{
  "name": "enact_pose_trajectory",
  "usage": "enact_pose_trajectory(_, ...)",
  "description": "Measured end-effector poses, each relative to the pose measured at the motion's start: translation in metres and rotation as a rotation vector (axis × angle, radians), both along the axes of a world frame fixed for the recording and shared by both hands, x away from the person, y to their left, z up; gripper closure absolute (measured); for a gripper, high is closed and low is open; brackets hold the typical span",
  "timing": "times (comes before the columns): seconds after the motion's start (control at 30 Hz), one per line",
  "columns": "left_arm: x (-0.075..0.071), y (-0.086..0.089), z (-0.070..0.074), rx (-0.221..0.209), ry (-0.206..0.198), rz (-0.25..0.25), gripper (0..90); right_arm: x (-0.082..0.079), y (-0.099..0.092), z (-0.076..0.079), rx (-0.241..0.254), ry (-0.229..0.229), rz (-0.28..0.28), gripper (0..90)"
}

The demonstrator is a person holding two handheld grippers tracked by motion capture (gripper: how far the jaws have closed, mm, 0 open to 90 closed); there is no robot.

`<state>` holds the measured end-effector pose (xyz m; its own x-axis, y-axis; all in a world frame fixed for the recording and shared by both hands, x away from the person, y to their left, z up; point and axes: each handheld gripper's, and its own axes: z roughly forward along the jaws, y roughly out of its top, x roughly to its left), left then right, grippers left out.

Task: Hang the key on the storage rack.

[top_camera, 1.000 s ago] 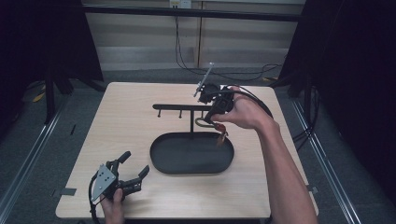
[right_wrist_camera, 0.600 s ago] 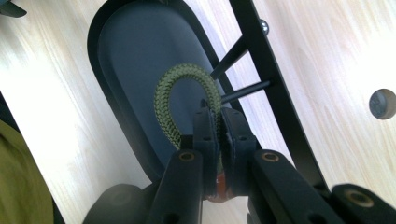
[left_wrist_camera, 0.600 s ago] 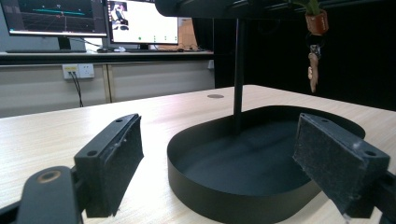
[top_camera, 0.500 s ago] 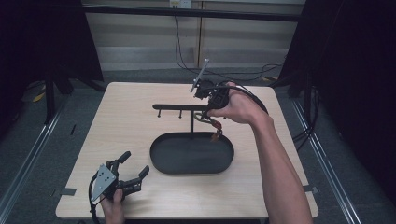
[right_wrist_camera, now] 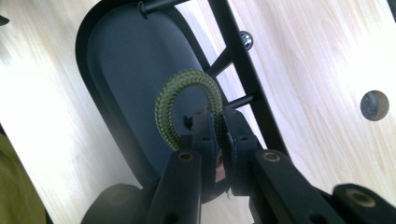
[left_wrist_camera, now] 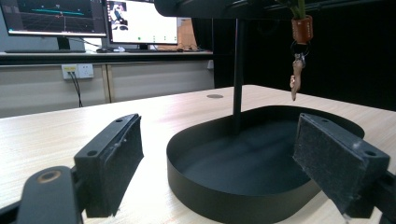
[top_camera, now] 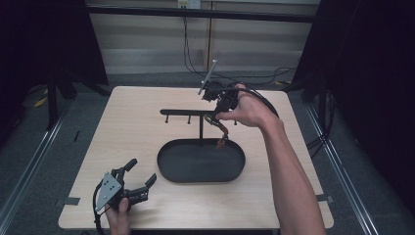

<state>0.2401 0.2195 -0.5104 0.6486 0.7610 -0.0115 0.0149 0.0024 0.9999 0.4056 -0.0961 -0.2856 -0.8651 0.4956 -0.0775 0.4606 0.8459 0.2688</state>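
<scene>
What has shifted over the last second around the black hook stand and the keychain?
The right gripper, shut on the green braided cord loop of the keychain, edged slightly further back along the black hook stand's bar; the leather tab and keys stay hanging above the black oval tray. The left gripper has stayed open at the near left of the wooden table.

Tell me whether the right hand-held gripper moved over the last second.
Yes, slightly: the right hand-held gripper drifted left along the rack's crossbar, toward the upright post.
</scene>
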Motion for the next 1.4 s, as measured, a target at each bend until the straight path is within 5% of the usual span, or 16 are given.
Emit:
enact_pose_trajectory(0.43,0.000,0.001,0.000,0.006,0.000,-0.004,15.5,-0.002,-0.004,-0.001,0.013,-0.017,-0.018,78.8)
enact_pose_trajectory(0.87,0.000,0.000,0.000,-0.002,0.001,0.000,15.5,-0.002,-0.010,-0.002,0.026,0.021,-0.018,78.0)
enact_pose_trajectory(1.4,0.000,0.001,0.000,0.010,0.000,-0.005,15.5,-0.015,-0.025,-0.013,0.037,0.090,-0.013,50.9)
